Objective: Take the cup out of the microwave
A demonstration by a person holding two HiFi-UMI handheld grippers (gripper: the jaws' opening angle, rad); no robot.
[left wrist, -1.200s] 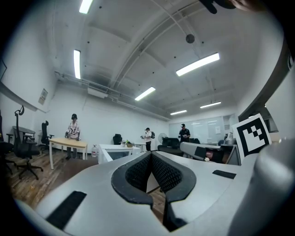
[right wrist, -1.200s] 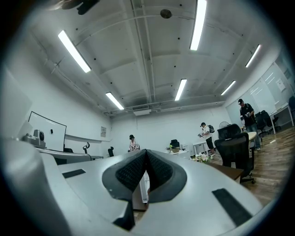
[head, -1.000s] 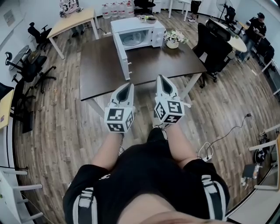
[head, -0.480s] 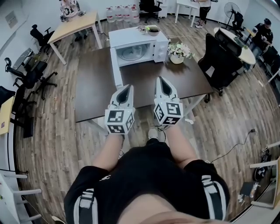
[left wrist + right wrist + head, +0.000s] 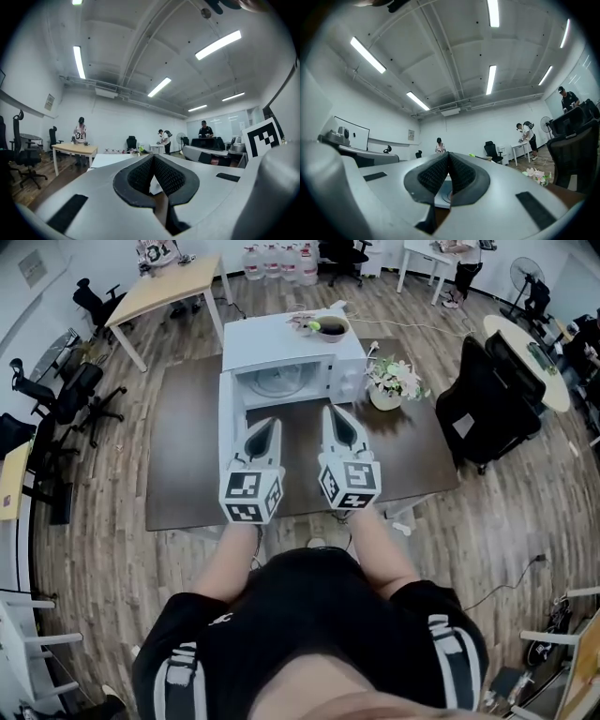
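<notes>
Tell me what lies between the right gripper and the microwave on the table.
Nothing: the head view shows only bare dark table between the right gripper and the microwave, whose door stands open to the left.

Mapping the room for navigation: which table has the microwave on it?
The dark brown table in mid-room bears the microwave. The pale wood table and the others stand farther off.

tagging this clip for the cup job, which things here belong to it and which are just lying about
Job: microwave, its open door, left gripper, right gripper.
Lying about: bowl on the microwave, flowers, black chair, water bottles.
</notes>
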